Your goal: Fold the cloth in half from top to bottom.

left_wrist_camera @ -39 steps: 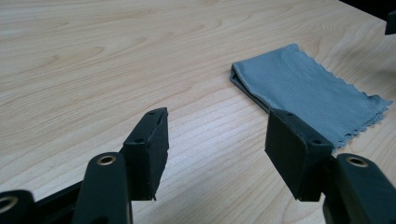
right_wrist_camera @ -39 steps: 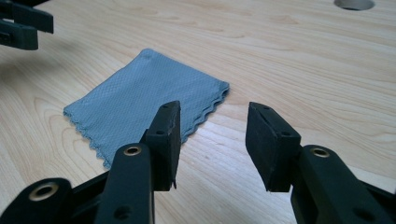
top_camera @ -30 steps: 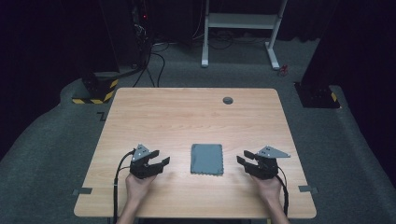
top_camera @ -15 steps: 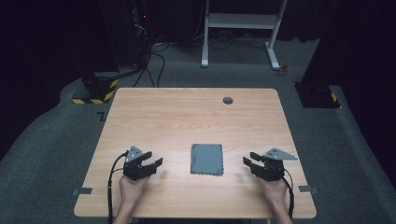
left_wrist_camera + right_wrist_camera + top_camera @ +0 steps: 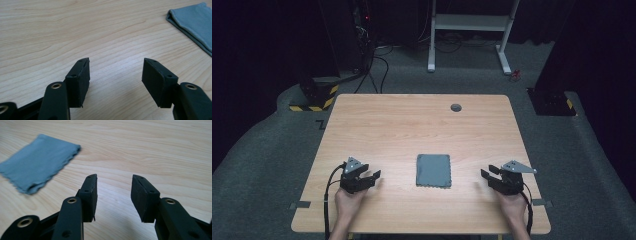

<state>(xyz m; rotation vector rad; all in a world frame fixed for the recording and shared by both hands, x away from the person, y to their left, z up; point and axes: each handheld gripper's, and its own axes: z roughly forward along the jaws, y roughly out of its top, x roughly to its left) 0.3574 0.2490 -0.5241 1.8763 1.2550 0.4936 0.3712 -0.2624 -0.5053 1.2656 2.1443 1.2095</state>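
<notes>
The table [image 5: 412, 125] carries a folded grey cloth [image 5: 433, 170] near its front centre. Since a second ago, both grippers have drawn back toward the front edge. Left gripper [image 5: 373, 176] and right gripper [image 5: 486, 174] flank the cloth, jaws apart and empty; the fold appears finished.
</notes>
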